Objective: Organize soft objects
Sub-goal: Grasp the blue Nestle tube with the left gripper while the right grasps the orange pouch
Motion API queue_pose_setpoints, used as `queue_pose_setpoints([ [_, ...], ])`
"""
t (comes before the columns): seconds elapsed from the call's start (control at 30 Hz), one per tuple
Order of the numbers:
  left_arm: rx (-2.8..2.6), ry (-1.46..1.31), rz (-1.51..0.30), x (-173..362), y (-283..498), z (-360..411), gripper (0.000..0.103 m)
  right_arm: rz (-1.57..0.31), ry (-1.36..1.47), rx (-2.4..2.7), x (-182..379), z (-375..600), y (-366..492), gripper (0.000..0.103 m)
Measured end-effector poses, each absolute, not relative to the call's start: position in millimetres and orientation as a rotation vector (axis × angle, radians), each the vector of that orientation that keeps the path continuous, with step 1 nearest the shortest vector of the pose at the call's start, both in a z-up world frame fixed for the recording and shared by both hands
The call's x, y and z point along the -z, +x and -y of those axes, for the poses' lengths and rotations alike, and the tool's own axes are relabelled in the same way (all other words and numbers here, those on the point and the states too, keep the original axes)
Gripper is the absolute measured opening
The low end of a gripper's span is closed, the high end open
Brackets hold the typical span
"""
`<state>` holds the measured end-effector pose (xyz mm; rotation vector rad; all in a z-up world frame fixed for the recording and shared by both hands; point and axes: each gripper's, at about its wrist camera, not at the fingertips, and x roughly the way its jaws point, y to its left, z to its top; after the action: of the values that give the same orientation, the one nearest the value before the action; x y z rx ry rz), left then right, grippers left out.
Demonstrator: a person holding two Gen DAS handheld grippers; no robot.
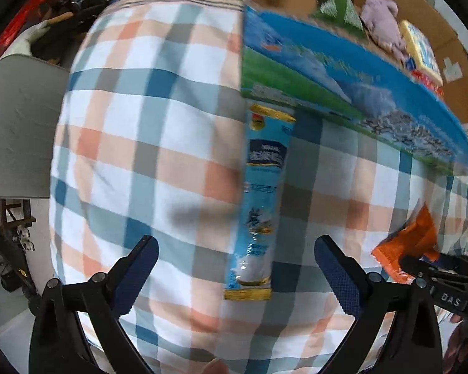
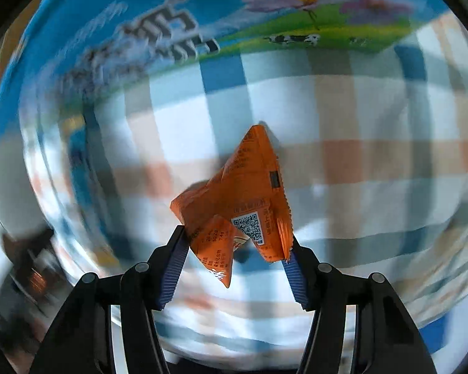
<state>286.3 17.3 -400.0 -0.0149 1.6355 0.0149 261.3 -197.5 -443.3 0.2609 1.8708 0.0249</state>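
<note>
A long light-blue snack packet (image 1: pixel 260 199) lies on the checked cloth (image 1: pixel 146 131), between and just ahead of my left gripper's (image 1: pixel 235 249) open fingers. My right gripper (image 2: pixel 235 243) is shut on an orange snack packet (image 2: pixel 249 196) and holds it above the cloth; it also shows at the right edge of the left wrist view (image 1: pixel 408 249). A cardboard box (image 1: pixel 343 93) with blue and green printed sides stands at the back right. Inside it lie a green packet (image 1: pixel 333 3), a pink soft toy (image 1: pixel 383 21) and a yellow-blue packet (image 1: pixel 421 50).
The box side (image 2: pixel 171 31) fills the top of the right wrist view, which is blurred. A grey cushion (image 1: pixel 18 124) lies left of the cloth. Dark clutter (image 1: pixel 56 9) sits at the far left beyond the cloth's edge.
</note>
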Motion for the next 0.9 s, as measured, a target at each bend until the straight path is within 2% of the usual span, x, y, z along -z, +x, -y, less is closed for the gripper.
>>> queue_pose_setpoints([
  [0.13,-0.018,-0.005,-1.674,420,293,-9,0.102,-1.874,0.135,-0.037,439,197,261,0.063],
  [0.27,-0.046,0.0,-1.697,438,302,-7,0.102,-1.841,0.279,-0.001,434,204,263,0.072],
  [0.3,-0.05,0.001,-1.702,441,303,-7,0.099,-1.818,0.369,0.015,431,209,261,0.074],
  [0.37,-0.044,0.014,-1.713,450,306,-5,0.087,-1.781,0.513,0.059,428,220,257,0.075],
  [0.43,-0.042,0.039,-1.728,456,307,-4,0.067,-1.746,0.65,0.112,428,227,250,0.075],
  [0.47,-0.041,0.058,-1.726,458,307,-2,0.064,-1.73,0.71,0.143,430,231,246,0.075],
  [0.57,-0.036,0.089,-1.697,455,304,0,0.048,-1.713,0.83,0.185,439,239,240,0.075],
  [0.63,-0.035,0.093,-1.687,451,302,2,0.033,-1.739,0.832,0.193,448,241,241,0.075],
  [0.7,-0.041,0.092,-1.677,447,298,0,0.022,-1.768,0.823,0.198,458,245,243,0.075],
  [0.77,-0.04,0.083,-1.669,444,295,-1,0.018,-1.778,0.834,0.195,465,247,239,0.074],
  [0.8,-0.039,0.082,-1.667,442,292,-2,0.016,-1.779,0.831,0.196,466,246,240,0.069],
  [0.9,-0.033,0.073,-1.655,436,279,-10,0.015,-1.769,0.797,0.19,468,240,237,0.065],
])
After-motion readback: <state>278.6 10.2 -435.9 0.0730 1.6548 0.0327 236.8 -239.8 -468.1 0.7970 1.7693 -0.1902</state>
